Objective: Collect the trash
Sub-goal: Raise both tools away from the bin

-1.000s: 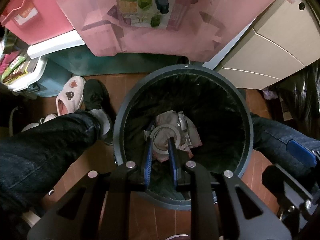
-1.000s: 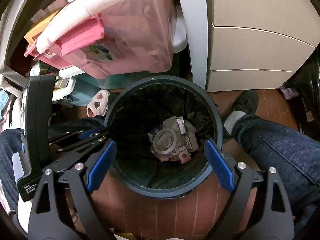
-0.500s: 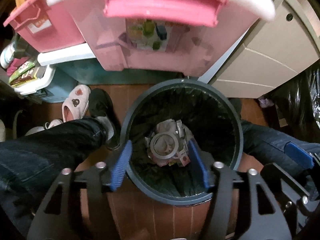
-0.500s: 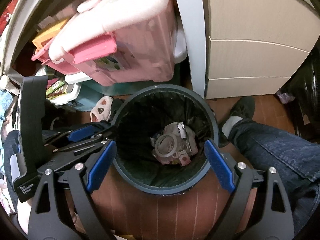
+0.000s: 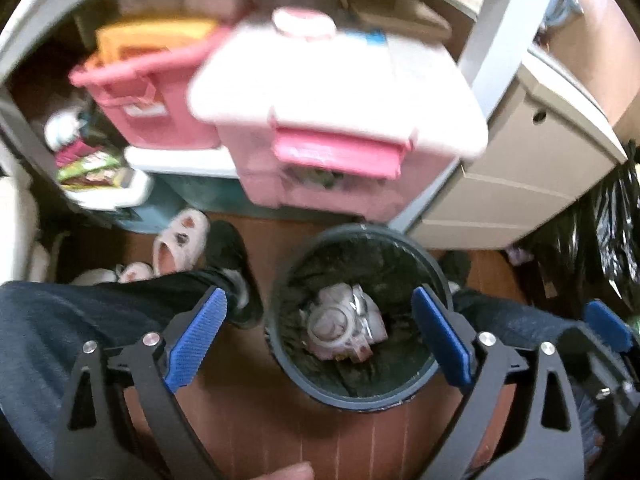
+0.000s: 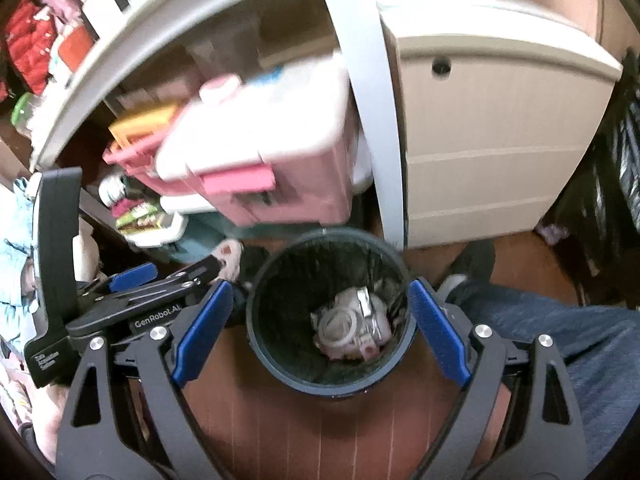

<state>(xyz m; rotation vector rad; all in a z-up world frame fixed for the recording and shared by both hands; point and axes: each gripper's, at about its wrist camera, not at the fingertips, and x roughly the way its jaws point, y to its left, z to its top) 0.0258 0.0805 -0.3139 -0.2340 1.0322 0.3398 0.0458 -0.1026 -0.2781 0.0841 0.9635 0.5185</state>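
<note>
Hovering above the bin (image 5: 362, 394), left gripper (image 5: 320, 338) and right gripper (image 6: 320, 328) both gape empty; the trash (image 5: 344, 326) lies inside. Best lift straight clear, avoiding the rim.

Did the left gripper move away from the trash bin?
Yes. The left gripper lifted up and back from the bin, opening; the bin looks smaller now.

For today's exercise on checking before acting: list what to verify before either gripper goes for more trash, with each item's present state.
1. Left gripper open, holding nothing: ok.
2. Right gripper open, holding nothing: ok.
3. Crumpled pale trash with white ring lying inside the round dark bin: ok.
4. Bin upright on the wooden floor: ok.
5. Room left in bin: ok.
6. Next trash piece located: cannot tell.
</note>
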